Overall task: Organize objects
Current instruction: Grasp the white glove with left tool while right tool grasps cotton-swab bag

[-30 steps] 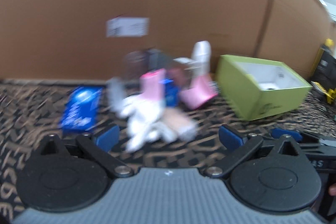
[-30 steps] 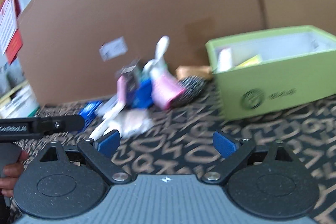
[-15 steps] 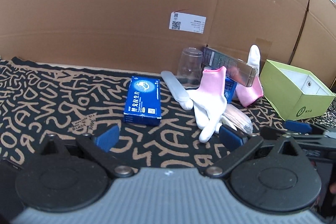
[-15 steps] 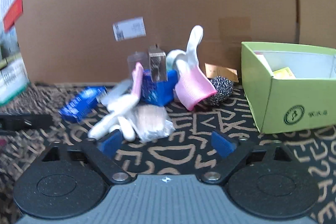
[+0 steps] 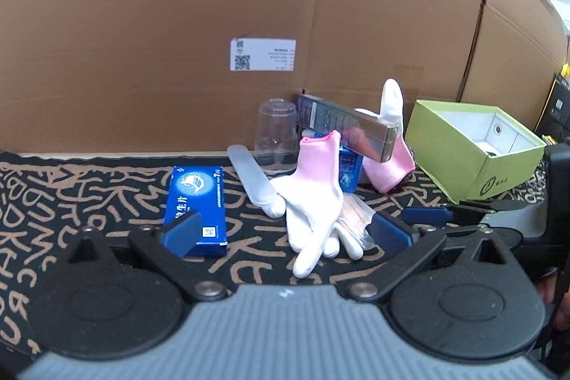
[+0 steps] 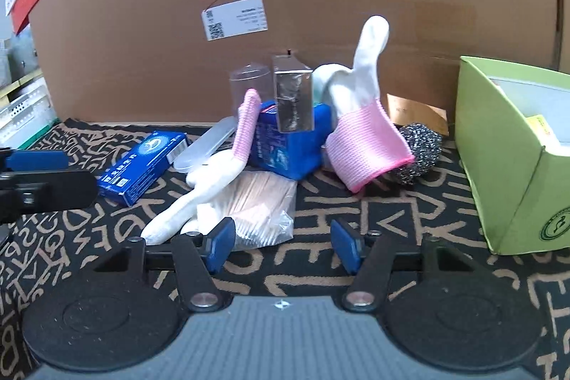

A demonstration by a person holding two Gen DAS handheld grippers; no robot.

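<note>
A pile lies on the patterned cloth: a white glove with a pink cuff (image 5: 313, 202) (image 6: 228, 162), a second glove (image 6: 363, 127) propped upright, a bag of cotton swabs (image 6: 256, 202), a blue pack (image 6: 288, 145) under a silver box (image 5: 349, 127) (image 6: 292, 98), a clear cup (image 5: 276, 130) and a flat blue box (image 5: 196, 198) (image 6: 142, 162). My left gripper (image 5: 286, 230) is open just short of the glove, nothing in it. My right gripper (image 6: 281, 246) is closing, with nothing between its blue pads, in front of the swab bag.
A green box (image 5: 473, 148) (image 6: 513, 148) with an open top stands to the right. A steel scourer (image 6: 418, 152) lies beside the upright glove. A cardboard wall (image 5: 249, 6) closes off the back. A clear plastic case (image 5: 251, 180) lies by the cup.
Both views swung and settled from blur to sharp. The right gripper's fingers have narrowed and it has come closer to the pile. The left view now centres on the glove.
</note>
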